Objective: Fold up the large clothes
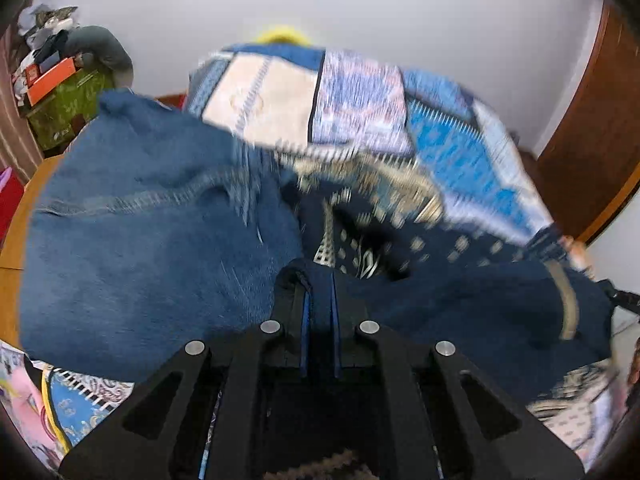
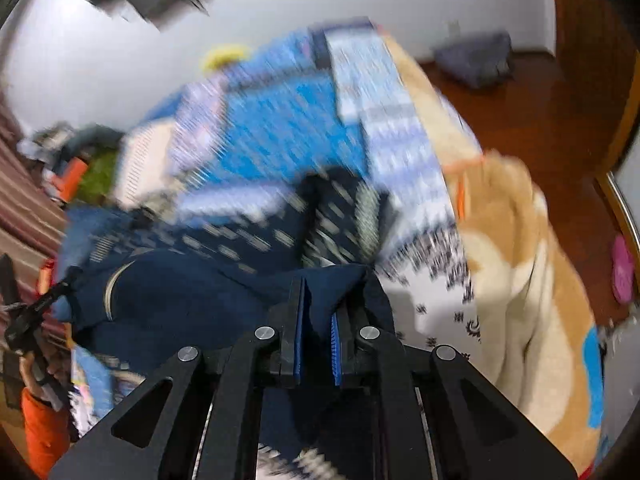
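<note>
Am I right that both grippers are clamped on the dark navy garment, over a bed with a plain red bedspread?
Not quite: the bedspread is blue and white patchwork, not plain red, as the left wrist view shows. The rest holds: the left gripper and right gripper are both shut on the dark navy garment.

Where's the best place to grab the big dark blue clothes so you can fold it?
Probably by its edge, from above, one corner per side. The dark blue garment is floppy, so a thin hem fits between closed jaws. That is how it is held: the right gripper pinches one bunched edge and the left gripper another, keeping it spread.
</note>
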